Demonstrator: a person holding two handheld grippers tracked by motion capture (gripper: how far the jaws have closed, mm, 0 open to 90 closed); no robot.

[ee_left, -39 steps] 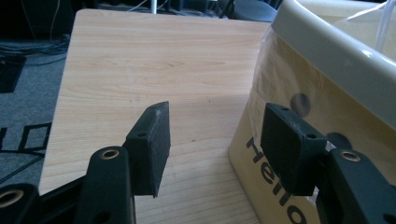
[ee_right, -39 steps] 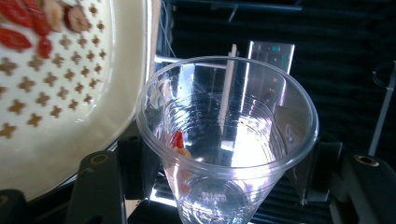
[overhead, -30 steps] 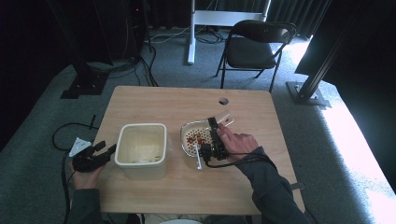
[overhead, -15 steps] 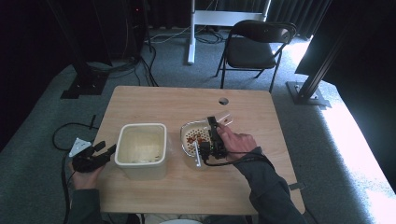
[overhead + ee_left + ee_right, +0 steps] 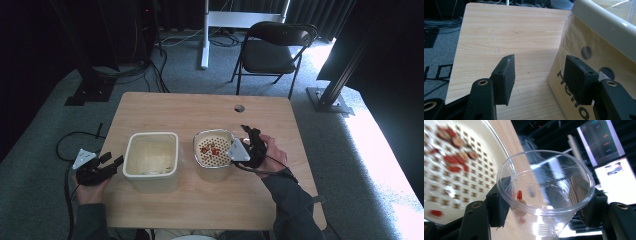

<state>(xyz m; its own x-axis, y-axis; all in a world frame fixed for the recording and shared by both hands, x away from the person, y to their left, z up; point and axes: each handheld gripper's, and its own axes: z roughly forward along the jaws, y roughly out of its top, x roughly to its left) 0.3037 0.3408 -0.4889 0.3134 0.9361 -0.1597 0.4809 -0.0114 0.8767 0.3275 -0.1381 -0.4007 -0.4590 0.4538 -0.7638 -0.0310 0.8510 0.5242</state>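
On the wooden table [image 5: 200,210], keep the right tool [image 5: 544,202] clamped on the clear cup [image 5: 546,195], tipping slowly over the strainer [image 5: 214,148]; the left tool [image 5: 541,75] gapes idle.

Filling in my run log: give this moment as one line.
right gripper: shut on clear plastic cup, tipped beside white perforated strainer bowl | red bits in strainer | left gripper: open, beside cream tub
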